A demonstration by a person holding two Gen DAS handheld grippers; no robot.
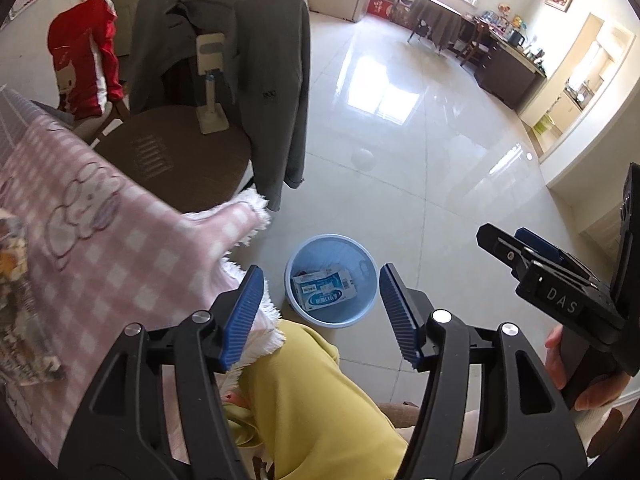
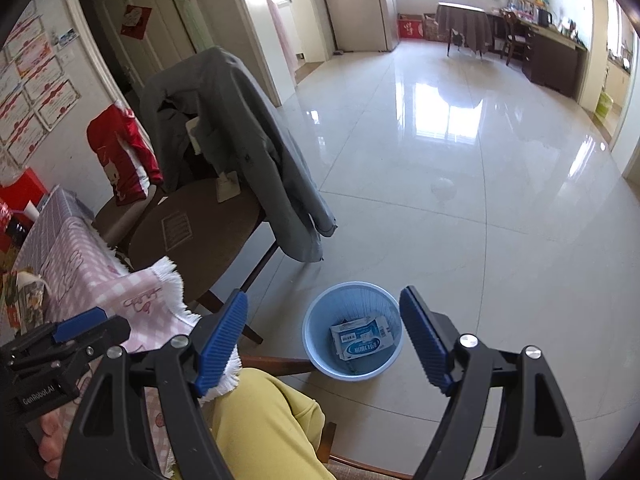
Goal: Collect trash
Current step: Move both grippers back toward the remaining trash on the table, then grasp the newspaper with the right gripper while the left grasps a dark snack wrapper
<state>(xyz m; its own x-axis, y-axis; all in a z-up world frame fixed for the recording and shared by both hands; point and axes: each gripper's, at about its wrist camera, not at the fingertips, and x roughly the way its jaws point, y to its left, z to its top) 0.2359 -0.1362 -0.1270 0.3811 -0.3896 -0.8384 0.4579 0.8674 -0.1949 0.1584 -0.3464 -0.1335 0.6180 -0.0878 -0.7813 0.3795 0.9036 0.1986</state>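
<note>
A light blue trash bin (image 1: pixel 362 312) stands on the tiled floor beside the table corner; it also shows in the right wrist view (image 2: pixel 316 344). A flattened white and blue carton (image 1: pixel 324 290) lies inside it, also seen in the right wrist view (image 2: pixel 362 338). My left gripper (image 1: pixel 320 312) is open and empty, held above the bin. My right gripper (image 2: pixel 324 340) is open and empty, also above the bin. The right gripper's body shows at the right of the left wrist view (image 1: pixel 560 292).
A table with a pink checked cloth (image 1: pixel 80 232) is at the left. A round brown stool (image 1: pixel 176 160) and a chair draped with a grey jacket (image 1: pixel 240 60) stand behind it. A yellow-trousered leg (image 1: pixel 312 392) is below the grippers. Glossy tiled floor (image 1: pixel 420 128) stretches beyond.
</note>
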